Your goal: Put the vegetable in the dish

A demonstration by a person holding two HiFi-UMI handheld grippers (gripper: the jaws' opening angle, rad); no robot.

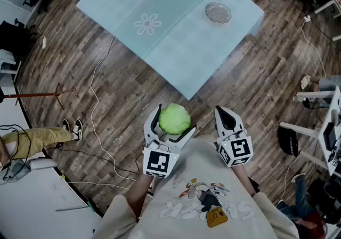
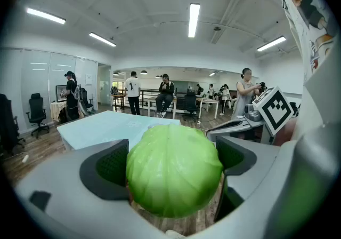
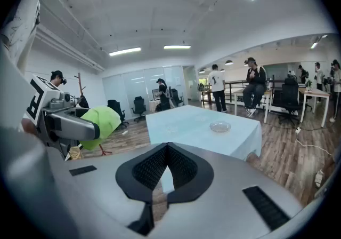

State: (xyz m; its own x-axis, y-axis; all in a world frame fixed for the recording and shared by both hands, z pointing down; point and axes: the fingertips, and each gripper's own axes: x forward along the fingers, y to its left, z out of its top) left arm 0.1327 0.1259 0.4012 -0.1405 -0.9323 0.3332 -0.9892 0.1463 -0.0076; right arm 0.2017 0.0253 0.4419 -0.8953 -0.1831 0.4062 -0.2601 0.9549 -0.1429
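A round green cabbage (image 1: pixel 174 118) hangs above the wooden floor, short of the table, with my left gripper (image 1: pixel 171 121) shut on it. In the left gripper view the cabbage (image 2: pixel 173 171) fills the gap and both dark pads (image 2: pixel 109 171) press its sides. My right gripper (image 1: pixel 226 118) is beside it on the right, shut and empty; its pads (image 3: pixel 154 167) meet. The right gripper view also shows the cabbage (image 3: pixel 104 120) at its left. A clear glass dish (image 1: pixel 218 13) sits empty near the far right corner of the light blue table (image 1: pixel 160 35), seen again as a dish (image 3: pixel 220 126).
White cables (image 1: pixel 101 126) trail over the floor left of me. A coat stand (image 1: pixel 37 95) and a seated person's legs (image 1: pixel 37 139) are at the left, white desks (image 1: pixel 32 200) at the lower left and right edge. Several people and office chairs stand beyond the table.
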